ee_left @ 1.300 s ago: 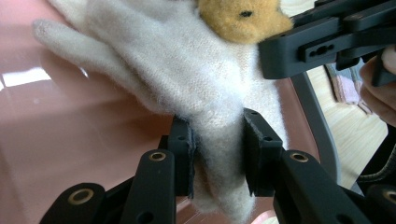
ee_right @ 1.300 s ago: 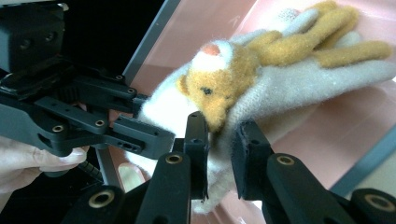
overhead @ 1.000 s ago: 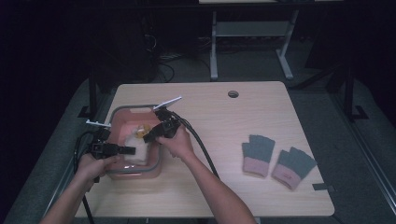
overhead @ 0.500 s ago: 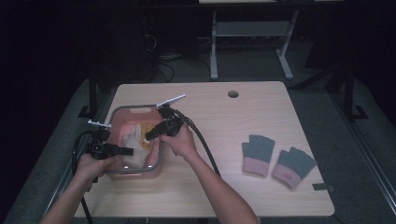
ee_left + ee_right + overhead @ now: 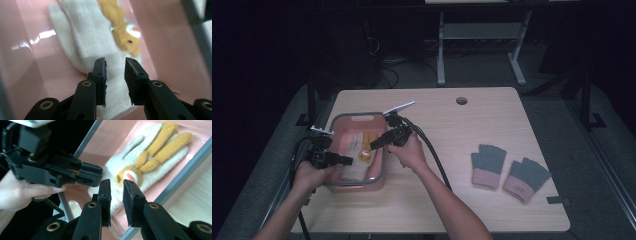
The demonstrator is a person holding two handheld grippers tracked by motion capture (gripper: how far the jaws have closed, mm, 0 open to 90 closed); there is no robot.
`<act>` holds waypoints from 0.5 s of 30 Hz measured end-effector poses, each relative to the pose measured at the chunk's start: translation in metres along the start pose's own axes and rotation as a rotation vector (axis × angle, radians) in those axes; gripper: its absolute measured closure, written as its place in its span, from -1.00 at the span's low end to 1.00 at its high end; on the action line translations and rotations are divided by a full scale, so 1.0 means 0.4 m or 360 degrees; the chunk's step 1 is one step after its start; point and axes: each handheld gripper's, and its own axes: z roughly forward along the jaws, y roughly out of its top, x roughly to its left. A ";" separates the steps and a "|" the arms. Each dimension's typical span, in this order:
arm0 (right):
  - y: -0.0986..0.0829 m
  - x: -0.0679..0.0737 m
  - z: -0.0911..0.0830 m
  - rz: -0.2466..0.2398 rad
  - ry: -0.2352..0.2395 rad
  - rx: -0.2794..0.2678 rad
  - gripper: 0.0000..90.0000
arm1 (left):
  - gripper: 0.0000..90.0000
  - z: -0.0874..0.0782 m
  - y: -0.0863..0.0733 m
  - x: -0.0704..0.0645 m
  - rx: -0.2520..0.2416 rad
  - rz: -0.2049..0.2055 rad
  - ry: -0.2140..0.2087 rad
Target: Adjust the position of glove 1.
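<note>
**Both grippers at the pink tray**

A cream knitted glove with an orange plush rabbit figure (image 5: 150, 152) lies inside the pink plastic tray with a grey rim (image 5: 357, 118) on the table's left. The left gripper (image 5: 115, 67) hovers over the glove's cuff, jaws spread, pinching nothing. The right gripper (image 5: 116, 186) hangs over the rabbit's face, jaws likewise apart. Two grey-and-pink fingerless gloves (image 5: 507, 170) lie well apart at the right.
</note>
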 end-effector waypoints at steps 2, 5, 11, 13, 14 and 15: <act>-0.002 -0.002 -0.003 0.0005 -0.0001 -0.0001 0.69 | 0.58 0.009 0.003 -0.005 0.0024 0.0006 0.0029; -0.004 -0.005 -0.009 0.0000 0.0001 -0.0010 0.69 | 0.58 0.019 0.004 -0.007 0.0047 0.0008 0.0052; -0.007 -0.006 -0.022 0.0000 0.0017 -0.0016 0.67 | 0.51 -0.008 0.003 -0.011 -0.0027 0.0022 0.0031; -0.008 -0.007 -0.026 0.0001 0.0020 -0.0027 0.66 | 0.48 -0.020 0.006 -0.017 -0.0063 0.0027 0.0014; -0.009 -0.006 -0.028 0.0008 0.0022 -0.0029 0.65 | 0.46 -0.025 0.007 -0.019 -0.0078 0.0030 0.0000; -0.010 -0.007 -0.030 0.0001 0.0019 -0.0032 0.64 | 0.45 -0.029 0.008 -0.023 -0.0089 0.0036 -0.0011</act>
